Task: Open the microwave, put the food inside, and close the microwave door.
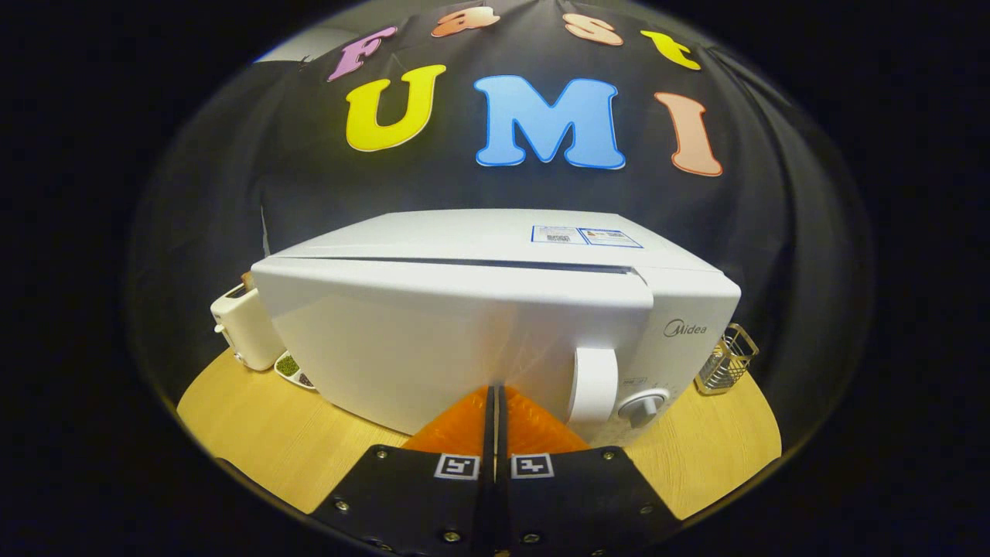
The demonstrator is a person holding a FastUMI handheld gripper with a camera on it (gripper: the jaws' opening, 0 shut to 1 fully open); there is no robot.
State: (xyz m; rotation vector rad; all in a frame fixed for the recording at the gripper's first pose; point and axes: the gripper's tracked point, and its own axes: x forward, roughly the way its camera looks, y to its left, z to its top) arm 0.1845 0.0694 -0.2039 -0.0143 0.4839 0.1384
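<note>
The gripper (496,402) has its two fingers pressed together, with only a thin slit between them and nothing held. The tips point straight at the front of the microwave (495,325) and sit against or just short of its door (433,340); contact cannot be told. The door is closed or nearly so, a dark seam running along its top edge. Its handle (594,384) stands upright just right of the fingertips, and a round knob (643,404) sits beside it on the control panel.

The microwave stands on a light wooden table (255,433), with a black cloth wall (232,170) behind it. A sticker (585,236) lies on its top.

To the left of the microwave, a pale toaster (244,325) stands close by its side. A white dish (294,370) holding something green and something dark peeks out between toaster and microwave. To the right, a wire basket (727,360) stands on the table near the microwave's corner.
</note>
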